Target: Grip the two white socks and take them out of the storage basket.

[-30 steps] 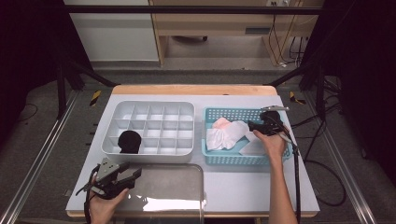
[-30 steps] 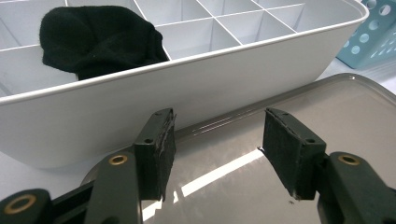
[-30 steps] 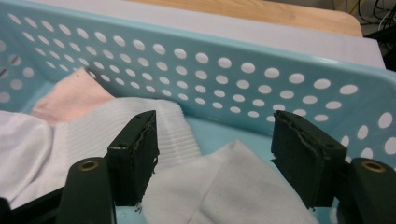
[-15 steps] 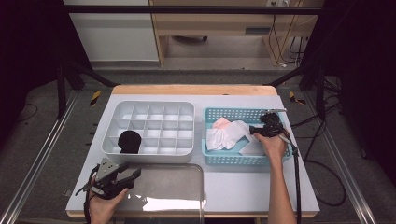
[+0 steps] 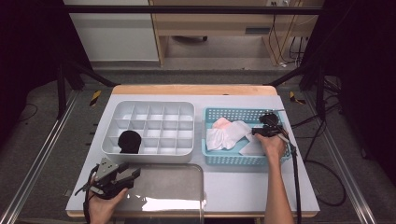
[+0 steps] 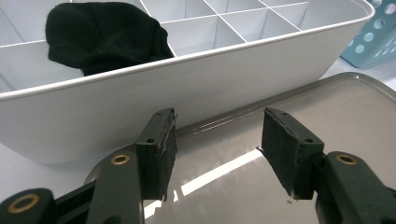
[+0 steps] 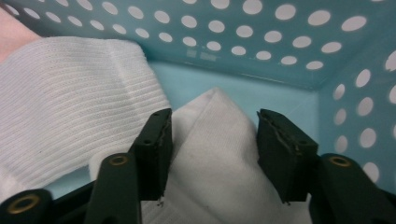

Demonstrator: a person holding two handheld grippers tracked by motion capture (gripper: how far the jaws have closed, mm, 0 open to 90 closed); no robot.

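My right gripper (image 5: 256, 132) (image 7: 212, 156) is inside the blue perforated basket (image 5: 212, 157), open, with its jaws on either side of a white sock's pointed end (image 7: 219, 144) (image 5: 250, 148). More white and pink socks (image 5: 226, 132) (image 7: 60, 98) lie to the left of it in the basket. My left gripper (image 5: 133, 176) (image 6: 215, 154) rests open at the table's front left, over a clear grey lid (image 5: 163, 186) (image 6: 261, 163), with nothing between its jaws. A rolled black sock (image 5: 129, 141) (image 6: 105, 37) sits in a front-left cell of the white divided tray (image 5: 154, 156) (image 6: 140, 102).
The divided tray's other cells hold nothing. The basket stands just right of the tray. The lid lies along the table's front edge. A cable (image 5: 295, 186) trails from the right gripper past the table's right side.
The right gripper has sunk a little lower and nearer into the basket, over the white sock. The left gripper has stayed put.
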